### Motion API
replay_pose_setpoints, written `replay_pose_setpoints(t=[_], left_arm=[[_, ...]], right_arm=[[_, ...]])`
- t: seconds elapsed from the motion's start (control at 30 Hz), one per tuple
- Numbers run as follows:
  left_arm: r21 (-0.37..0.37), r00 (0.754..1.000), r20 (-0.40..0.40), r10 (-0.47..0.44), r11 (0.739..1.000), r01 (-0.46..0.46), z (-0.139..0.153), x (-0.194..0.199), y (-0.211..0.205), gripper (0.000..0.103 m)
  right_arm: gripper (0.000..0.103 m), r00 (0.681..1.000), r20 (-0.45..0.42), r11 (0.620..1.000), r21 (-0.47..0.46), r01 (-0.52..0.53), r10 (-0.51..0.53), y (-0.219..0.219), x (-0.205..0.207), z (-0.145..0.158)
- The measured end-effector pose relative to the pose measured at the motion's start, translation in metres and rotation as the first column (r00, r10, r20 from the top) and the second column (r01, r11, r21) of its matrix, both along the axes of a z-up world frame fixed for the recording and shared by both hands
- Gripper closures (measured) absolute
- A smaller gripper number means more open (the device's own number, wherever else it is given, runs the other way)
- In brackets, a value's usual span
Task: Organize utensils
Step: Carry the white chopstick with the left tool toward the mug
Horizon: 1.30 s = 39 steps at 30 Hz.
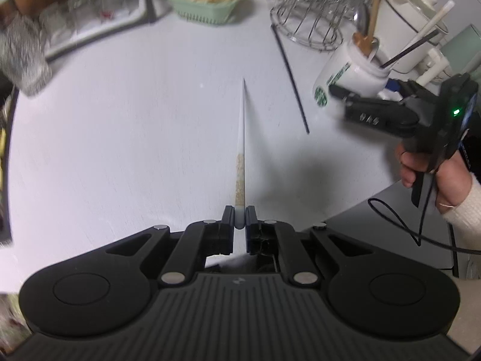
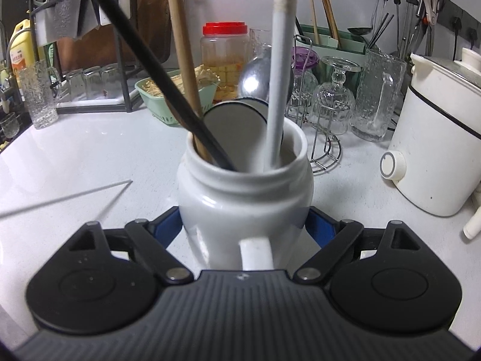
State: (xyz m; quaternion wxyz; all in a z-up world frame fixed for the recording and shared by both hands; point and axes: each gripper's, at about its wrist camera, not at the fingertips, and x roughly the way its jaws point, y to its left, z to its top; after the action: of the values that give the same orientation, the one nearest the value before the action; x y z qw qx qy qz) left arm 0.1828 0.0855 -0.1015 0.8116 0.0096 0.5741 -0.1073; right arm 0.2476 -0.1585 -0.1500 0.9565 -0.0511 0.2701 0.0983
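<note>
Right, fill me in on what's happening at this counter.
A person is sorting utensils into a white jar with two handheld grippers. The left gripper is shut on a white chopstick, its tip pointing out over the counter. The right gripper has the jar between its fingers; the jar already holds a black chopstick, a white one, a wooden handle and a spoon. Another black chopstick still lies on the counter.

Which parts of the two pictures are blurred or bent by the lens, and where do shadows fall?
Left wrist view: the edges smear, the glasses at top left are blurred, and the white chopstick casts a thin dark shadow on the table. Right wrist view: the white jar is sharp, and the table edge curves with the fisheye.
</note>
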Motion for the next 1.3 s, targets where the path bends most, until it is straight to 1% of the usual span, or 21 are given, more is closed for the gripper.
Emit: replay_pose_setpoints(t=[0.03,0.23,0.4,0.5,0.63,0.73,0.87,1.03,1.2,1.3], left_arm=[[0.033,1.0,0.019,-0.021,0.999,0.02,0.006,0.005,-0.004,0.095],[0.11,0.992,0.064,-0.11,0.989,0.102,0.04,0.022,-0.009,0.095],[0.153,0.98,0.104,-0.171,0.976,0.155,0.07,0.037,-0.017,0.095],[0.167,0.973,0.132,-0.187,0.972,0.164,0.085,0.047,-0.023,0.095],[0.161,0.966,0.169,-0.197,0.972,0.17,0.101,0.055,-0.034,0.095],[0.16,0.961,0.195,-0.195,0.973,0.165,0.108,0.06,-0.04,0.095],[0.132,0.959,0.224,-0.17,0.981,0.143,0.117,0.065,-0.045,0.095],[0.101,0.958,0.237,-0.161,0.985,0.141,0.128,0.071,-0.049,0.095],[0.077,0.948,0.266,-0.173,0.984,0.157,0.152,0.074,-0.058,0.095],[0.063,0.937,0.296,-0.186,0.983,0.175,0.173,0.075,-0.067,0.095]], right_arm=[[0.013,1.0,0.001,1.0,-0.007,0.0,0.0,0.001,0.0,0.0],[0.012,1.0,-0.012,1.0,-0.018,0.009,-0.009,0.003,0.004,-0.001],[0.012,1.0,-0.014,1.0,-0.016,0.009,-0.009,0.003,0.005,-0.002],[0.012,1.0,-0.013,1.0,-0.014,0.01,-0.01,0.004,0.005,-0.002],[0.013,1.0,-0.011,1.0,-0.01,0.008,-0.008,0.004,0.005,-0.002],[0.013,1.0,-0.012,1.0,-0.006,0.006,-0.006,0.003,0.005,-0.002],[0.013,1.0,-0.018,1.0,0.0,0.0,0.0,0.002,0.007,-0.002],[0.013,1.0,-0.018,1.0,-0.004,-0.005,0.005,0.003,0.006,-0.002],[0.012,1.0,-0.015,1.0,-0.007,-0.015,0.015,0.003,0.005,-0.002],[0.012,1.0,-0.017,1.0,0.0,-0.013,0.013,0.003,0.006,-0.002]])
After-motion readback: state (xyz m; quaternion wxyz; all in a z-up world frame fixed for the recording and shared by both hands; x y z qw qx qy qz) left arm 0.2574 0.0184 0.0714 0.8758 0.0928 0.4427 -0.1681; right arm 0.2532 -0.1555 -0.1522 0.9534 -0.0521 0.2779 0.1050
